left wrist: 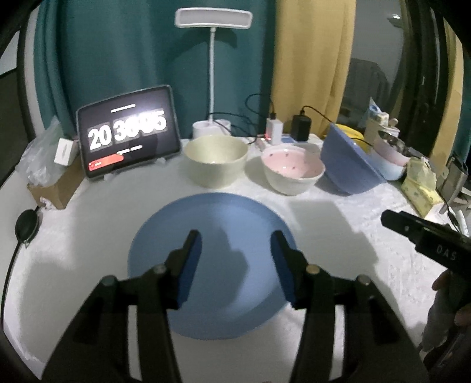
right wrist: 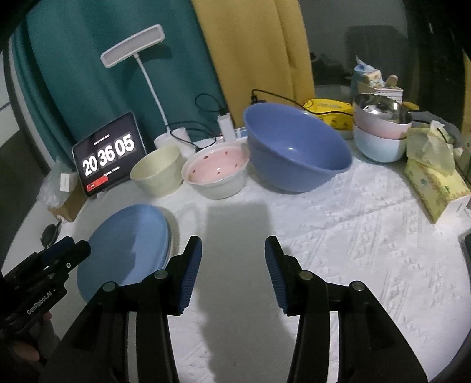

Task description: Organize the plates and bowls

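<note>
A: We begin with the worktop (right wrist: 338,235), white and textured, carrying everything

B: Then our largest dish, the big bowl (right wrist: 294,147), blue, tilted on its side at the back, just right of the pink bowl (right wrist: 217,171)

A: The plate (left wrist: 212,256) comes next, blue, flat on the worktop nearest us; from the right wrist we see it sits on a second plate beneath

B: Our left claw (left wrist: 237,265) hangs over that plate with its jaws spread, nothing between them

A: And our right claw (right wrist: 232,271) is spread too, over bare cloth to the right of the plate, pinching nothing

B: Behind, the cream bowl (left wrist: 216,162) stands upright, close beside the pink bowl; we cannot tell whether they touch

A: At the far right we see a stack (right wrist: 382,129) of bowls, pale blue under pink, a steel one on top

B: Smaller things last: the tablet (right wrist: 109,153) reads 20 36 05, left of the cream bowl, and the lamp (left wrist: 213,17) rises behind
</note>
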`<state>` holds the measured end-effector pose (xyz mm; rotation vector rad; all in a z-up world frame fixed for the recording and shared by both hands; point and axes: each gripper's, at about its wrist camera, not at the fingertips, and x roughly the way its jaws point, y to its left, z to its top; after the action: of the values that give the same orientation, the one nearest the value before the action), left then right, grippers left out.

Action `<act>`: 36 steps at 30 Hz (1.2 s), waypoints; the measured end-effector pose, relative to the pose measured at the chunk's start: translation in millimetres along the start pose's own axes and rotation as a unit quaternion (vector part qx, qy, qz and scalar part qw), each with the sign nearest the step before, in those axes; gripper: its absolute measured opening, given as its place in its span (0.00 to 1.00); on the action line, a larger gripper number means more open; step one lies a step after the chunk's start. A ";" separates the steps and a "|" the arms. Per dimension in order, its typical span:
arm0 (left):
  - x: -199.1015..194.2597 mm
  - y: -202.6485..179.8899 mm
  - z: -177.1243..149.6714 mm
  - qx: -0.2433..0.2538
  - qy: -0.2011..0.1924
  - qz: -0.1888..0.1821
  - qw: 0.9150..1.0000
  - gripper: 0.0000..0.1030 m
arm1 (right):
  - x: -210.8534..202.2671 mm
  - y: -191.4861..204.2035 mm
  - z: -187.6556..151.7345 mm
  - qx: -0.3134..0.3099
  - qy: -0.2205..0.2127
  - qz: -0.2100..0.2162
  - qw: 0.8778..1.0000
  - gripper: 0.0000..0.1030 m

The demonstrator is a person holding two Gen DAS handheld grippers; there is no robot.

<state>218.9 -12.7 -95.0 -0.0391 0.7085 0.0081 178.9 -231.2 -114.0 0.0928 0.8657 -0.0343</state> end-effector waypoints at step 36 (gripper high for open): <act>28.0 -104.2 65.7 0.066 -0.043 -0.057 0.995 0.71 | 1.0 -83.9 45.1 0.008 -0.025 -0.036 0.999 0.60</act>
<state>285.0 -114.4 -60.0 0.0462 0.6188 -0.1461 208.0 -319.1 -91.4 0.0759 0.8192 -0.1098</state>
